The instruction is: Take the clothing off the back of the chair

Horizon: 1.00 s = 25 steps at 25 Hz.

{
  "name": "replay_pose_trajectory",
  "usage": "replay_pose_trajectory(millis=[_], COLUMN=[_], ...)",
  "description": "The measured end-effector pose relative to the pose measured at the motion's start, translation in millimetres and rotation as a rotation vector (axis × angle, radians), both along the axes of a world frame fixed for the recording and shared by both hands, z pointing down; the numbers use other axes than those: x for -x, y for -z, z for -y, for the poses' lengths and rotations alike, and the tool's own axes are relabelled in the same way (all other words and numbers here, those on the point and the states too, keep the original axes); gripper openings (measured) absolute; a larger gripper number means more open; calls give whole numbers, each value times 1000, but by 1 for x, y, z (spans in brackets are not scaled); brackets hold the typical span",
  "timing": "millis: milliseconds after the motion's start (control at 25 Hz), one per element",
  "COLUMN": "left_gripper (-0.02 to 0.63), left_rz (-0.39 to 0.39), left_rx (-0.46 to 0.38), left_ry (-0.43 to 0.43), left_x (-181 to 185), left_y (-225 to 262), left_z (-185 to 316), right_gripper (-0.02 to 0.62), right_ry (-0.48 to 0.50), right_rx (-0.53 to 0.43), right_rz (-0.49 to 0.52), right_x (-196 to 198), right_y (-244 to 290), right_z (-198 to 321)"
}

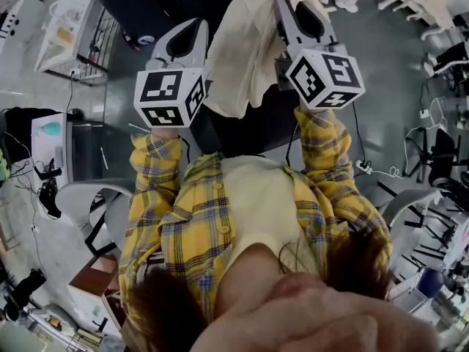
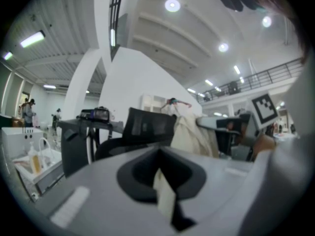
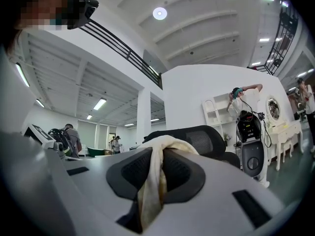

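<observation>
Right hand-held gripper (image 1: 284,7) is up in front of the person, about level, its jaws clamped on the clothing (image 1: 245,57), a cream garment. In the right gripper view a bunched fold of the clothing (image 3: 166,144) runs down through the slot between the jaws and spills over their far end. The chair (image 3: 209,140), black with a mesh back, stands just beyond the jaw tips. From the head view the rest of the garment hangs below and to the left of this hand-held gripper, filling the gap between the two tools. Left hand-held gripper (image 1: 192,29) is held alongside, level, just beside the garment's left edge; contact cannot be confirmed. In the left gripper view its jaws are together, and only a narrow pale strip (image 2: 165,195) shows in the slot. I cannot tell whether that is cloth or part of the tool. From there the clothing (image 2: 189,132) hangs ahead and to the right, close against the chair (image 2: 147,124) back, with its lower edge hidden behind the tool's body, so contact with the chair cannot be judged. Yellow plaid sleeves (image 1: 154,167) lead up to each marker cube (image 1: 172,86). Well beyond the right hand-held gripper, to its right, stands a white dressing table (image 3: 278,127).
</observation>
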<state>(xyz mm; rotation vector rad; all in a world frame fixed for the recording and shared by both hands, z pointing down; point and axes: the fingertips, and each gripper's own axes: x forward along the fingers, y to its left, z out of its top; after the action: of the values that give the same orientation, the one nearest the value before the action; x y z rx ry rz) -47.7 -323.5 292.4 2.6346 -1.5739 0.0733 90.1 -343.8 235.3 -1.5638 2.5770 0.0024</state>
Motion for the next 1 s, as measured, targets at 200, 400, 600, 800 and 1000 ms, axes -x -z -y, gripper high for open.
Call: replay_pose_trajectory(millis=[200,400,600,800,1000], left_gripper=[3,3,3,3,3], left_rz=[-1,-3,-10,-20,-29], left_rx=[2,6,7,5,10], left_ry=[5,9,22,33,41], left_x=[3,6,11,13,15], left_y=[-2,-3,-2,-1,-4], left_z=[-5,-9,-14,-20,-26], right_gripper=[64,64,64,64,64], right_ry=[2,28,21,7,18], right_rx=[38,48,60,77,96], right_rz=[31,23,11,15,26], right_x=[-6,1,0,-7,-7], right_y=[-12,-16,-21,-28,-36], right_z=[-3,-13,-19,-23,-31])
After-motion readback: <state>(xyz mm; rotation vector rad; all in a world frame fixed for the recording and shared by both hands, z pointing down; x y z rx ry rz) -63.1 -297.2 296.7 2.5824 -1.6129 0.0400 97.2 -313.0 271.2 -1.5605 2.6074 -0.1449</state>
